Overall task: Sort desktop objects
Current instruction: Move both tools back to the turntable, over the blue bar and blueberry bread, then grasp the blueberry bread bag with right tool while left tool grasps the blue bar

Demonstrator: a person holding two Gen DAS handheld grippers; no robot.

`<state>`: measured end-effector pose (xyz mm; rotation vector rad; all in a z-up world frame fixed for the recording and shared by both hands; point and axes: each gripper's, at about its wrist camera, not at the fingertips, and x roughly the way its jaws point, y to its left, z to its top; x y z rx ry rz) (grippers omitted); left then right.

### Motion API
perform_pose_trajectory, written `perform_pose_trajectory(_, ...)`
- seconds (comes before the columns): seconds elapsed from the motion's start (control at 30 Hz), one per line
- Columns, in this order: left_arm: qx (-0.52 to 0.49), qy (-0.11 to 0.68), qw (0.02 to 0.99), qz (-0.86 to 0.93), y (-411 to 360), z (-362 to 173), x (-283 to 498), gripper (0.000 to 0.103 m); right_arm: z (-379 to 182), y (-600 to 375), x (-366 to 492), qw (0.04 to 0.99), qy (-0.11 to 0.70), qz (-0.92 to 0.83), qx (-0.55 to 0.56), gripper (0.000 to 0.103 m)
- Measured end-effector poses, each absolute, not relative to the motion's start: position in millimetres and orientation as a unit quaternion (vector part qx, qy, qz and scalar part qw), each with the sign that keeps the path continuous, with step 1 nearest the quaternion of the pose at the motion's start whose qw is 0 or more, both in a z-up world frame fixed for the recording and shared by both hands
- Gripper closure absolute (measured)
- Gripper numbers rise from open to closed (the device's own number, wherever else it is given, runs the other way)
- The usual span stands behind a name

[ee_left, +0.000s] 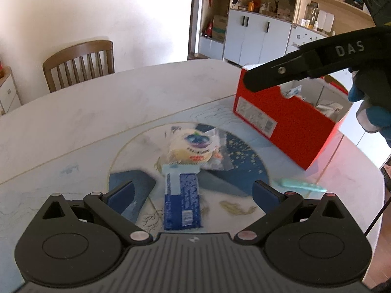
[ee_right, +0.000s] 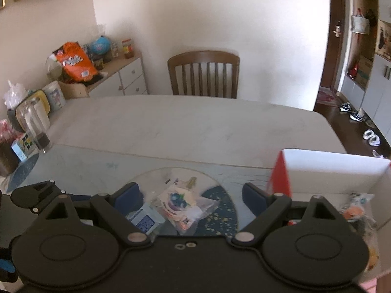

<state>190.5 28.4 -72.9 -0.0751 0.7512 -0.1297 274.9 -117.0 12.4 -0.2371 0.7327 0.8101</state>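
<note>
Over counter (ee_left: 97,102): both tools released, nothing gripped.
Left tool (ee_left: 193,191) should straddle flat blue-white carton (ee_left: 182,202) squarely before clamping; right tool (ee_right: 190,195) idle.

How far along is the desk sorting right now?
Partly done. The red box already holds a few packets. Nothing is in hand: the left hand-held gripper and the right hand-held gripper are both open and empty. Still out on the table are the blue carton, the clear snack bag and a small teal item.
</note>
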Motion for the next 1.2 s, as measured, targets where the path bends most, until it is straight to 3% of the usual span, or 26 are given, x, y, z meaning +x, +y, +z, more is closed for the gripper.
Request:
perform_pose_trajectory(0.63,-0.027,0.390,0.917,-0.077,24,-121,219,0.000,-52,-71,299,0.821,0.394,0.384,-0.156,0.011)
perform_pose_trajectory(1.2,-0.029,0.387,0.918,-0.077,21,-131,219,0.000,-78,-47,310,0.808,0.401,0.381,-0.201,0.014)
